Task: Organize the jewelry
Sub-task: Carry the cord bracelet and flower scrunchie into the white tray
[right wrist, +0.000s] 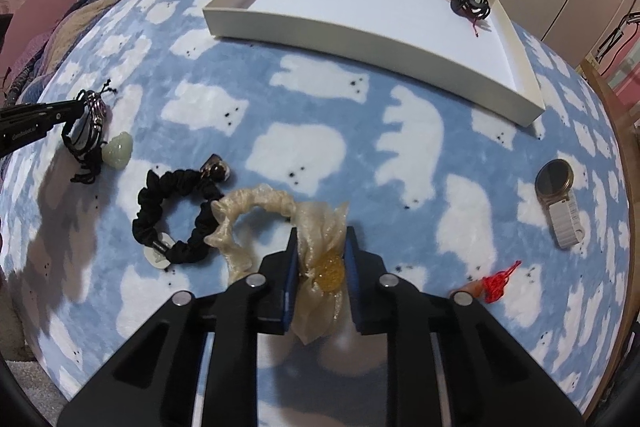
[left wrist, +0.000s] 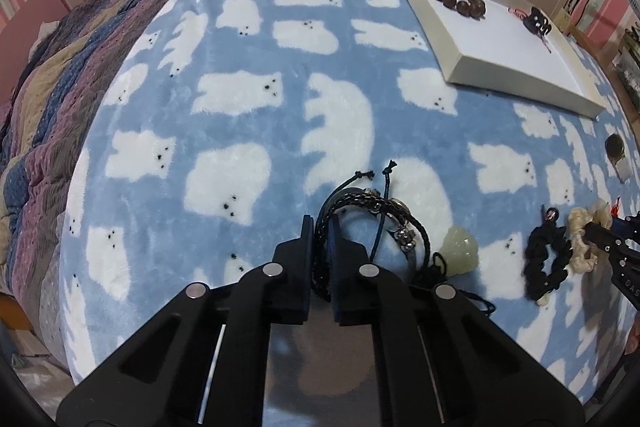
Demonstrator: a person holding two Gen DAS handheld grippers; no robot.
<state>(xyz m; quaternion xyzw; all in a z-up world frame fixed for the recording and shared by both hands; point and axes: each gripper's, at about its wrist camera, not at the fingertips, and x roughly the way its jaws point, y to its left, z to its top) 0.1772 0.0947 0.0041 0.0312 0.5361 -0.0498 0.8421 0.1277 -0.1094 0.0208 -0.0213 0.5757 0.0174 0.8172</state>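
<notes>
Jewelry: left gripper [left wrist: 320,227] clamps cord bracelet [left wrist: 372,211]; right gripper [right wrist: 320,239] clamps cream scrunchie [right wrist: 256,211] beside black scrunchie [right wrist: 176,219].

Both wrist cameras sit low and close over the bed [left wrist: 248,99], looking forward along their jaws. The left view faces the tray [left wrist: 520,79] from far off, up and right of its jaws; the right view sees it [right wrist: 360,39] straight ahead (nearer). Both share the black scrunchie [left wrist: 546,263] [right wrist: 176,219].

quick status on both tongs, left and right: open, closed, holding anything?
Left tongs: closed on the black braided bracelet.
Right tongs: closed on the cream scrunchie, at its amber bead end.
</notes>
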